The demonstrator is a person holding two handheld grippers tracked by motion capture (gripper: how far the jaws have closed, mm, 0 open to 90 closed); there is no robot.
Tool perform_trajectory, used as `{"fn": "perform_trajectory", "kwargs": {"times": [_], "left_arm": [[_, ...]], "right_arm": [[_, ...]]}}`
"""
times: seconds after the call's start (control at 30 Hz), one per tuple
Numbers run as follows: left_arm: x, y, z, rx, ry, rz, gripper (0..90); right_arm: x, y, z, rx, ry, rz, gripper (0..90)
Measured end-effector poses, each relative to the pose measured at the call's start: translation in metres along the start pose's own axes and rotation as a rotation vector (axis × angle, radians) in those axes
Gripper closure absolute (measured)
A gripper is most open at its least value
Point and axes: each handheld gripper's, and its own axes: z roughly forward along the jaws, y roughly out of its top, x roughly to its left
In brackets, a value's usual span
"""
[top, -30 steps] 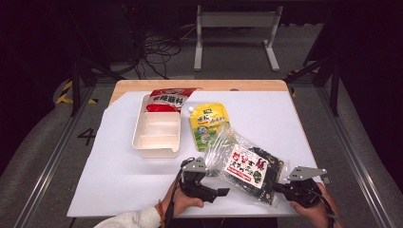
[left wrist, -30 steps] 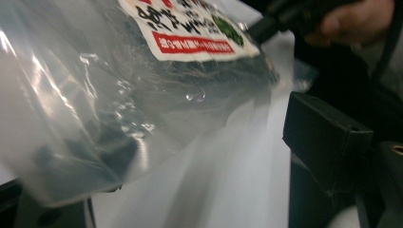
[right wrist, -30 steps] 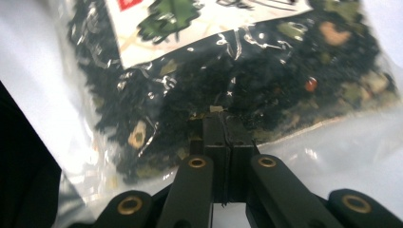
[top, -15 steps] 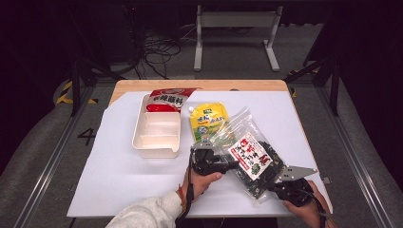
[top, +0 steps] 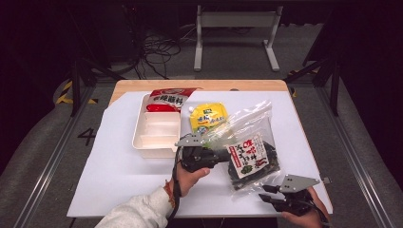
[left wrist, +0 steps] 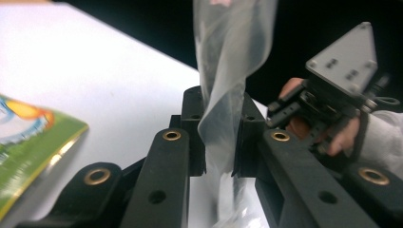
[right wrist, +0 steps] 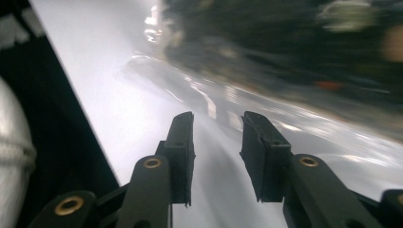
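Since a second ago the seaweed bag (top: 249, 156) has swung from lying flat between both grippers to hanging lifted from the left one alone, and the right gripper (top: 267, 192) has let go of it. Nearest the table's front edge, the right gripper's jaws have just been opening; in the right gripper view they stand apart with nothing between them. Just beyond and to the left, the left gripper (top: 227, 154) has just been closing, and in the left gripper view its jaws pinch the bag's clear plastic edge (left wrist: 223, 118). Farther back lie a yellow sauce pouch (top: 208, 117), a white tray (top: 157, 130) and a red packet (top: 166, 99).
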Motion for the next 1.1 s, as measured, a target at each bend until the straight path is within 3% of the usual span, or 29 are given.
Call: {"fn": "perform_trajectory", "kwargs": {"times": [0.07,0.37,0.67,1.1], "left_arm": [[-0.002,0.003,-0.009,-0.003,0.017,0.037,80.4],[-0.013,0.01,-0.027,0.018,0.065,0.134,81.0],[-0.018,0.014,-0.041,-0.003,0.067,0.189,81.0],[-0.019,0.024,-0.057,-0.028,0.066,0.22,81.2]], "right_arm": [[-0.006,0.001,-0.006,-0.059,-0.021,0.039,59.2],[-0.015,0.005,-0.01,-0.146,-0.102,0.114,52.4],[-0.017,0.011,-0.005,-0.156,-0.11,0.105,52.8],[-0.015,0.013,-0.002,-0.156,-0.116,0.116,49.2]]}}
